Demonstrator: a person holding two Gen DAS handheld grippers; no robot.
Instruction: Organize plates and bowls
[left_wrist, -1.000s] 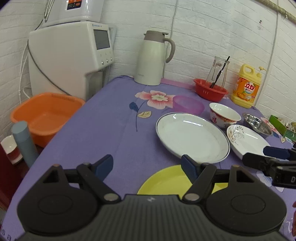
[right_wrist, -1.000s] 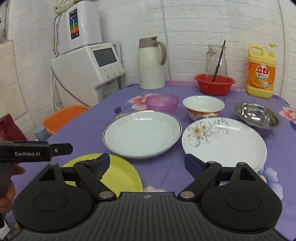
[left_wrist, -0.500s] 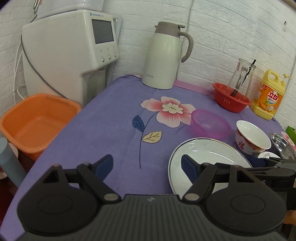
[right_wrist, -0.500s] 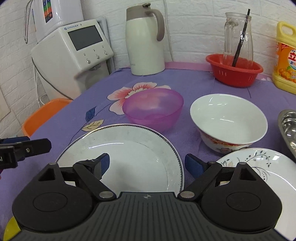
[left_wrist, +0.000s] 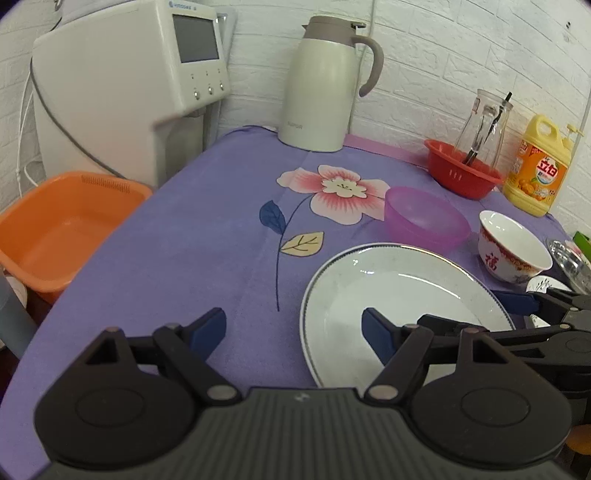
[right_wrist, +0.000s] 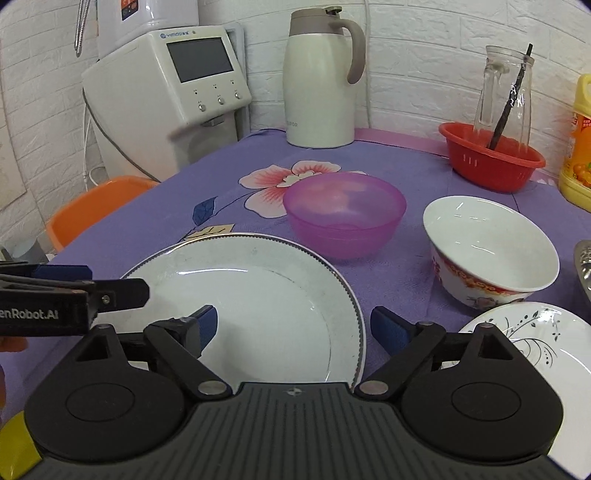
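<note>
L→R, both wrist views. Orange basin (left_wrist: 62, 236) sits off the bench edge at far left, w/ a white dispenser (left_wrist: 122, 85) behind it. My left gripper (left_wrist: 293, 328): jaws open, nothing between them; one finger over bare purple cloth (left_wrist: 207, 236), the other over the rim of the large white plate (right_wrist: 266, 295). My right gripper (right_wrist: 293, 326): jaws open, empty, straddling that plate's right rim. Thermos jug (right_wrist: 321, 77) stands at the back by the wall. Pink plastic bowl (right_wrist: 343, 214) is just behind the plate; red-patterned white bowl (right_wrist: 487, 247) is to its right, apart from it. Patterned plate (right_wrist: 543, 343) is in front of that bowl. Red basket (right_wrist: 491, 158) holds a glass carafe (right_wrist: 506, 92); yellow detergent bottle (left_wrist: 539, 166) is beside it. Steel bowl (left_wrist: 569, 258) at far right, partly cut off.
</note>
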